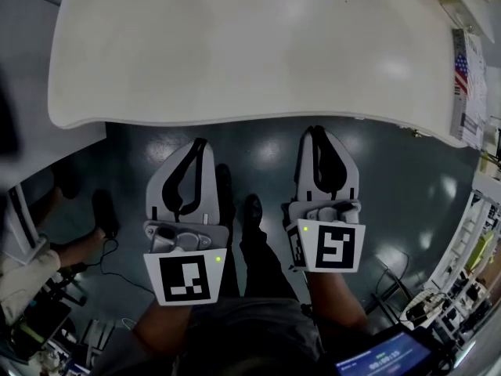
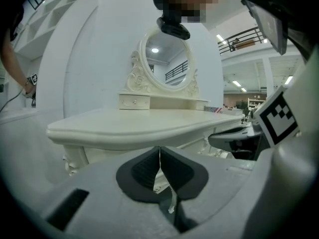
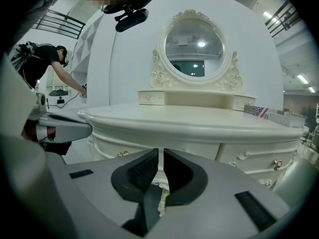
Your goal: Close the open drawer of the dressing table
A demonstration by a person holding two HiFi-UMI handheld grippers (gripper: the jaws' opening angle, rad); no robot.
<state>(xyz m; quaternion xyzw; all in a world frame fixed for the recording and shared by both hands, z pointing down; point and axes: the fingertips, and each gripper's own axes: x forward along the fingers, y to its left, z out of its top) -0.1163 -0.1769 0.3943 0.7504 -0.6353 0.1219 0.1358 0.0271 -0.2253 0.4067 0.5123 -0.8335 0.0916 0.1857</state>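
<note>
The dressing table's white top [image 1: 235, 53] fills the upper head view; its front edge curves just ahead of both grippers. My left gripper [image 1: 200, 142] and right gripper [image 1: 315, 130] hang side by side over the floor, short of that edge, both shut on nothing. In the left gripper view the jaws [image 2: 159, 152] meet below the tabletop [image 2: 144, 123] and oval mirror [image 2: 167, 59]. In the right gripper view the gripper [image 3: 160, 154] points at the table's front, where drawer fronts with brass handles [image 3: 122, 154] show. I cannot make out an open drawer.
A small flag and papers [image 1: 467, 84] lie at the tabletop's right end. Small drawers [image 3: 151, 97] sit under the mirror [image 3: 194, 46]. A person [image 3: 50, 63] bends over at far left. Cables and equipment [image 1: 47, 312] and a screen [image 1: 383, 359] crowd the floor edges.
</note>
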